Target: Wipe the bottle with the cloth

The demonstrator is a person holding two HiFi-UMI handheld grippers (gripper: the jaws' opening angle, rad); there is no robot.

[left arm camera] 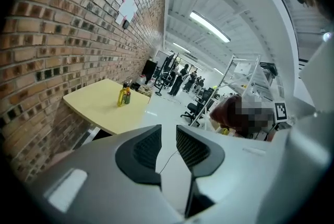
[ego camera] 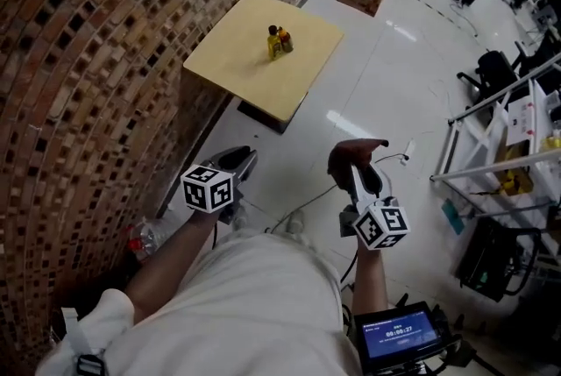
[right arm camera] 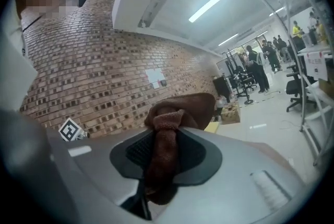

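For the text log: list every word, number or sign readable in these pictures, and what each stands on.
"00:00:27": seems to read so on the blue screen at the bottom of the head view; the line above it is too small to read.
Bottles on the table: labels too small to read.
White sheet on the brick wall: blurred, unreadable.
Marker cubes: black-and-white patterns only, no words.

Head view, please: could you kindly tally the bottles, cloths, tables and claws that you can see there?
Bottles: 2, yellow bottle, dark bottle
Cloths: 1, brown cloth
Tables: 1, table
Claws: 2, left claw, right claw
Total: 6
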